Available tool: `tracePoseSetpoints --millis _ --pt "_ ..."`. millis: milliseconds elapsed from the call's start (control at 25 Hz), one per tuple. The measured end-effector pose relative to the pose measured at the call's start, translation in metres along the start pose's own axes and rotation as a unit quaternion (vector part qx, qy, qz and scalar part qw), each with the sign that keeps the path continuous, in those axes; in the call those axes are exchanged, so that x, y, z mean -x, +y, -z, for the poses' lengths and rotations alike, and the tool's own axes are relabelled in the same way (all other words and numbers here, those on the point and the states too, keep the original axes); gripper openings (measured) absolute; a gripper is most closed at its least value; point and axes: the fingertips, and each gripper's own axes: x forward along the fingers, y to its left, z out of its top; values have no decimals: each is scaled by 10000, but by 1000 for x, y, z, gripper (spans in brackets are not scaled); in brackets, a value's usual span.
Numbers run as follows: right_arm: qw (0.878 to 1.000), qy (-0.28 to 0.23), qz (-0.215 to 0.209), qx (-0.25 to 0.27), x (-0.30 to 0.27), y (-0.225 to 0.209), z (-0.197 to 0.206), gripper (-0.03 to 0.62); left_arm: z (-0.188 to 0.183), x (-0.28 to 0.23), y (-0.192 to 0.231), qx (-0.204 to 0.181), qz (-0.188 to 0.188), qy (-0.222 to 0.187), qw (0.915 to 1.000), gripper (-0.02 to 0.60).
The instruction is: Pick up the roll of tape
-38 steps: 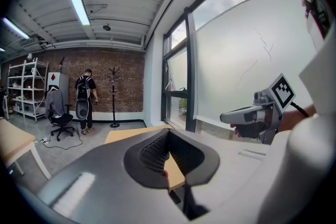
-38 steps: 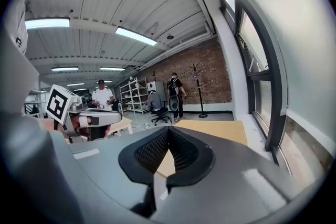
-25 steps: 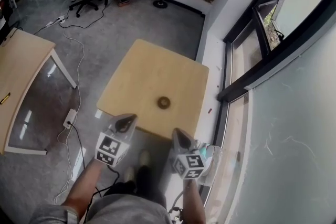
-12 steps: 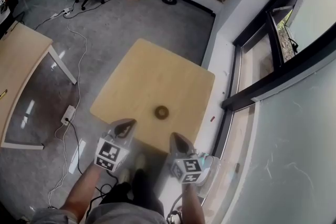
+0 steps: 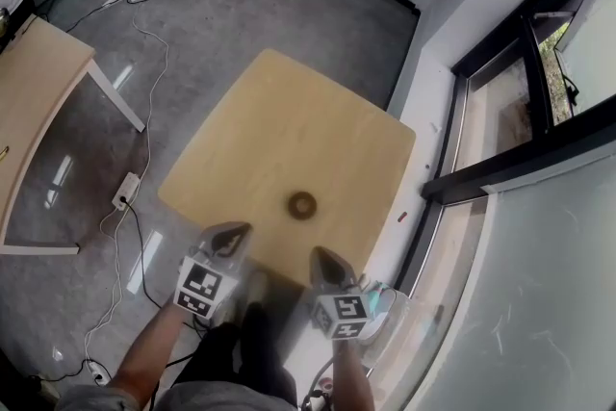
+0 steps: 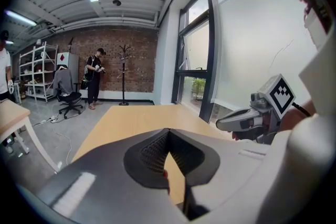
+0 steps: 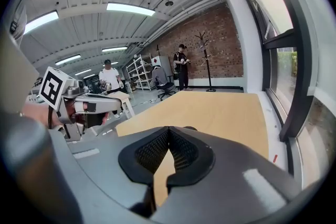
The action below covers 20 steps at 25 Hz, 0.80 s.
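Left gripper (image 5: 229, 234): grey plastic, ribbed black pads, jaws together, nothing held; just off the near edge.
Right gripper (image 5: 324, 260): same build, jaws closed and empty.
Small dark ring-shaped roll of tape (image 5: 302, 203): flat on the surface near that edge, ahead of both grippers, apart from them.
Square pale-wood surface (image 5: 289, 120): smooth, matt.
Grey polished floor (image 5: 202, 43): glossy, white cables trailing.
Writing: only black-and-white square markers on the gripper cubes.

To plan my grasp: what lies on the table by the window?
Only the roll of tape, near the table's front edge. The left gripper and right gripper cover bits of that edge.
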Motion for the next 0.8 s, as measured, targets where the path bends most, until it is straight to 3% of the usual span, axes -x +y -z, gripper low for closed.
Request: tracePoseSetpoints --millis 400,800 --pt "9998 6 -128 122 -29 -4 1 15 18 -14 6 87 -83 213 9997 -2" --pt "9973 265 -139 669 -66 -13 1 39 22 -12 11 204 -178 239 9993 -2"
